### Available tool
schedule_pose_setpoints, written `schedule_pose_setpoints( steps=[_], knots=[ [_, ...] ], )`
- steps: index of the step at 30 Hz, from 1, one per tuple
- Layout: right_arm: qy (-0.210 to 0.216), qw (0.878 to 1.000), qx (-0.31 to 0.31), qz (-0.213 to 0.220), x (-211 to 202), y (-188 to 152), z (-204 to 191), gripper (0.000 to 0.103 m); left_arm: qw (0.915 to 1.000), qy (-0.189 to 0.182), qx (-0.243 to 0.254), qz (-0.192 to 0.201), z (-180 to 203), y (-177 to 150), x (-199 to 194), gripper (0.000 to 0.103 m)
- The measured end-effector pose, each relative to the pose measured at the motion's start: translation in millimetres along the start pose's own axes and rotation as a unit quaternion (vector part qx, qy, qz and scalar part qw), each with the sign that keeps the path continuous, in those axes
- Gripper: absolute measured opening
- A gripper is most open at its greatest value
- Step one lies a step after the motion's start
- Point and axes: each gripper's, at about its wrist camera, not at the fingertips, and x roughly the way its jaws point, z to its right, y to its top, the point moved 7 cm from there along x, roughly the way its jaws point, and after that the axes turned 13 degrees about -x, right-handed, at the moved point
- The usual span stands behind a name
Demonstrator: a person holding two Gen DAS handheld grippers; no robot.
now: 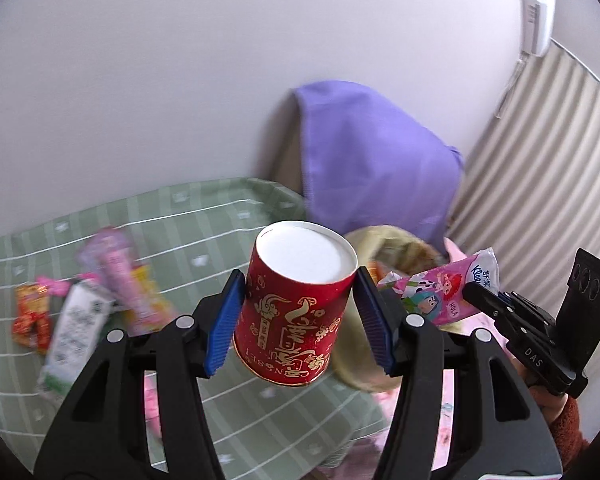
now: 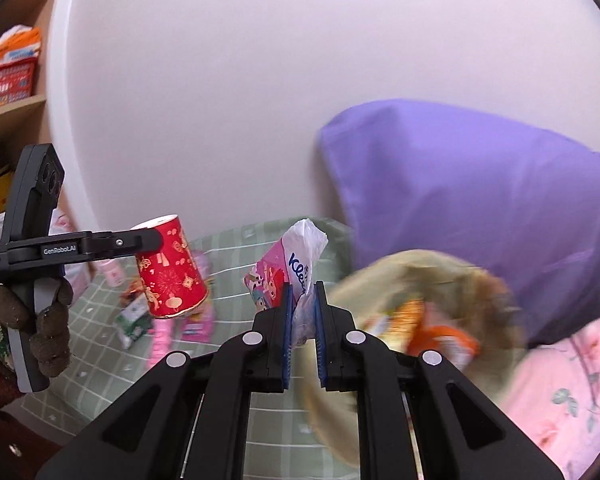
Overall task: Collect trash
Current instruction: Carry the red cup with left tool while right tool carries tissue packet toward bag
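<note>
**Two pieces of trash lifted, more left on the bed**

Nearest the left wrist camera, the left gripper [image 1: 300, 312] has its fingers about half open and pressed on either side of a red paper cup [image 1: 296, 304] with gold print, held tilted with its white base toward the far wall and clear of the green checked bedspread [image 1: 220, 208]. In the right wrist view, the right gripper [image 2: 302, 320] has its fingers drawn almost together, pinching the clear plastic end of a pink tissue packet [image 2: 278, 276] that stands up from between them, also held in the air.

Just ahead of and below both grippers sits a yellowish basket [image 2: 380, 276], blurred, with orange wrappers [image 2: 432, 328] already inside it. This looks like the collecting bin, so some trash appears to be gathered already. A purple cloth [image 1: 372, 160] covers something behind the basket, against the wall.

Judging by this, the task is partway along: two items are picked up and seem ready to go into the basket. Still lying on the bedspread to the left are a white carton [image 1: 76, 320], a red snack wrapper [image 1: 32, 316], a pink tube-shaped packet [image 1: 116, 268] and a yellow packet [image 1: 146, 284], clustered close together; these remain to be collected.
</note>
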Motion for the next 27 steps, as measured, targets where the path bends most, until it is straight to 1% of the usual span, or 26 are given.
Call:
schedule_pose_setpoints(
  steps=[2, 3, 6, 10, 13, 17, 19, 21, 23, 24, 27],
  knots=[
    [-0.034, 0.999, 0.003, 0.006, -18, -4, 24, 0.011, 0.9998, -0.017, 0.011, -0.006, 23, -1, 11, 0.053],
    [-0.060, 0.998, 0.005, 0.009, -29, -6, 40, 0.011, 0.9995, -0.024, 0.017, -0.009, 32, -2, 15, 0.053],
    [-0.108, 0.994, 0.023, 0.017, -54, -12, 79, 0.011, 0.9980, -0.044, 0.042, -0.015, 64, -4, 28, 0.053],
    [-0.151, 0.987, 0.043, 0.020, -81, -24, 115, 0.011, 0.9938, -0.079, 0.072, -0.031, 106, -12, 48, 0.053],
    [-0.170, 0.983, 0.059, 0.023, -96, -32, 130, 0.011, 0.9905, -0.090, 0.094, -0.043, 127, -21, 64, 0.053],
    [-0.179, 0.981, 0.075, 0.022, -107, -47, 140, 0.011, 0.9848, -0.091, 0.128, -0.074, 148, -43, 97, 0.053],
    [-0.173, 0.981, 0.084, 0.018, -105, -53, 141, 0.011, 0.9811, -0.087, 0.146, -0.093, 154, -55, 118, 0.053],
    [-0.158, 0.983, 0.092, 0.012, -96, -58, 138, 0.011, 0.9767, -0.070, 0.168, -0.114, 155, -69, 139, 0.053],
    [-0.138, 0.986, 0.092, 0.003, -86, -60, 133, 0.011, 0.9720, -0.035, 0.192, -0.131, 147, -83, 159, 0.053],
    [-0.133, 0.987, 0.086, -0.003, -80, -60, 130, 0.011, 0.9706, -0.027, 0.196, -0.138, 142, -87, 164, 0.053],
    [-0.114, 0.991, 0.073, -0.020, -57, -62, 119, 0.011, 0.9703, -0.017, 0.186, -0.154, 126, -94, 171, 0.053]
  ],
)
